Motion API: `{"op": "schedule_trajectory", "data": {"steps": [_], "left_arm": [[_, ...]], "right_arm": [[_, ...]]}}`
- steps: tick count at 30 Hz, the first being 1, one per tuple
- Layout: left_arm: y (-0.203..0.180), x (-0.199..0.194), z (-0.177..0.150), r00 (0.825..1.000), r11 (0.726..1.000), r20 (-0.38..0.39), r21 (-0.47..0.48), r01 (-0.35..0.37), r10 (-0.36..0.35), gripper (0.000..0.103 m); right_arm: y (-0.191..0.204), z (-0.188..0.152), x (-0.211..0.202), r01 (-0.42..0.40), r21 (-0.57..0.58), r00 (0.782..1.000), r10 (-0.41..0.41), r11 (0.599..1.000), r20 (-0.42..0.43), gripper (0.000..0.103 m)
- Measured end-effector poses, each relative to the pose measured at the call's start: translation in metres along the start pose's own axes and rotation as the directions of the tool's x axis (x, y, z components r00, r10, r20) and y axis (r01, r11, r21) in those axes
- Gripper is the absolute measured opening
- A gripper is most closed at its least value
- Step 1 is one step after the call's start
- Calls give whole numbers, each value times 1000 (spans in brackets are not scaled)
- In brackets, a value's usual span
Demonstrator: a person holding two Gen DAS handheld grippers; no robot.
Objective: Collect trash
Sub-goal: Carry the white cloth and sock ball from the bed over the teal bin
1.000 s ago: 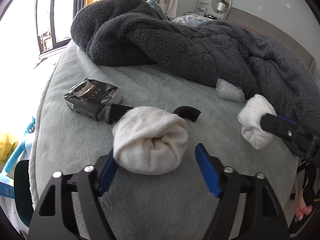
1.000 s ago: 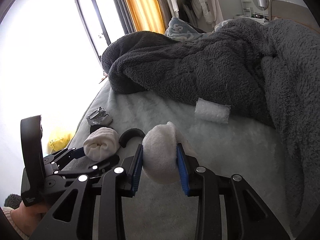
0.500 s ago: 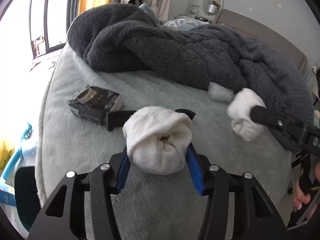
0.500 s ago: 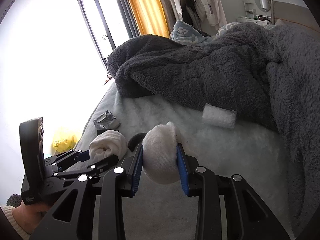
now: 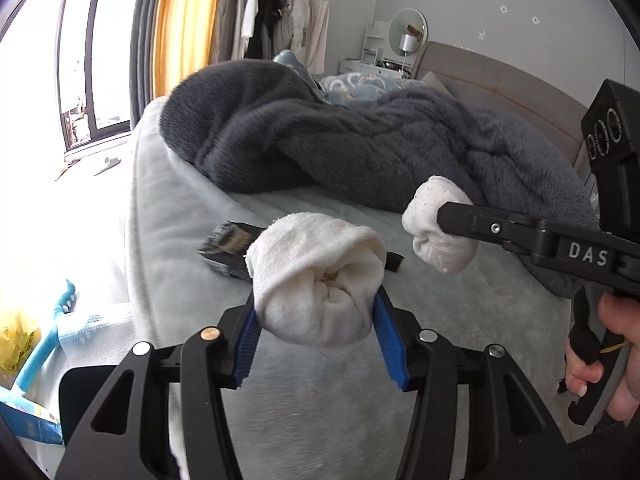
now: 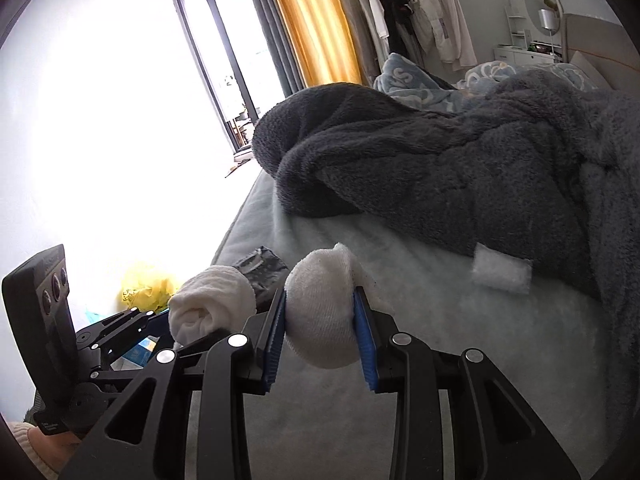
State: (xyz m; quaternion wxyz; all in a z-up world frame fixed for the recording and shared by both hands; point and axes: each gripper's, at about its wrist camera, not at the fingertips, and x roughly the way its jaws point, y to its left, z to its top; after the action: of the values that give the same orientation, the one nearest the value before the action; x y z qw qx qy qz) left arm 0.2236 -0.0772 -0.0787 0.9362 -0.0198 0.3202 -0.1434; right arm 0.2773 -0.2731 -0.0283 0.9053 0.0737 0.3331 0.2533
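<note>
Nearest to us, the left gripper (image 5: 316, 316) has its jaws clamped on a rolled white sock (image 5: 316, 280), the blue pads pressing its two sides; the jaws have just been closing on it, and the roll sits between them, lifted clear of the bed (image 5: 440, 340). In the right wrist view this same roll shows at the lower left, beside the right gripper (image 6: 320, 320). That gripper's jaws are pinched tight on a second balled white sock (image 6: 320, 316), which bulges above and below the pads and also hangs off the grey bed cover. A hand (image 5: 616, 364) grips the handle of the right gripper at the right edge of the left view.

Just behind the two socks, a dark crumpled packet (image 6: 262, 276) lies on the bed near its left edge. Further right, a small white wad (image 6: 502, 274) rests on the cover, touching the hem of a dark grey fleece blanket (image 5: 360, 148) heaped across the bed. On the floor left of the bed we see a yellow bag (image 6: 146, 286). Beyond stand orange curtains (image 6: 316, 24), hanging clothes (image 6: 408, 12) and a round mirror (image 5: 408, 32).
</note>
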Motion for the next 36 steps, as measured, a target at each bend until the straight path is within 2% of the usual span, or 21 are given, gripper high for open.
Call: {"op": "schedule_trajectory", "data": {"steps": [5, 16, 21, 30, 36], "left_arm": [[26, -15, -2, 999, 1000, 23, 0, -31, 31, 55], [101, -33, -15, 991, 987, -7, -88, -131, 131, 55], [136, -32, -27, 979, 973, -82, -120, -198, 189, 55], [190, -39, -52, 956, 949, -180, -177, -261, 230, 55], [225, -35, -80, 925, 929, -298, -212, -304, 235, 55]], "right_arm": [[29, 8, 16, -21, -20, 1000, 21, 1000, 5, 33], [107, 16, 58, -102, -107, 994, 99, 989, -33, 33], [137, 15, 76, -137, -131, 990, 131, 982, -56, 33], [191, 10, 110, -203, -174, 977, 187, 964, -108, 33], [222, 3, 130, -240, -199, 966, 212, 950, -151, 33]]}}
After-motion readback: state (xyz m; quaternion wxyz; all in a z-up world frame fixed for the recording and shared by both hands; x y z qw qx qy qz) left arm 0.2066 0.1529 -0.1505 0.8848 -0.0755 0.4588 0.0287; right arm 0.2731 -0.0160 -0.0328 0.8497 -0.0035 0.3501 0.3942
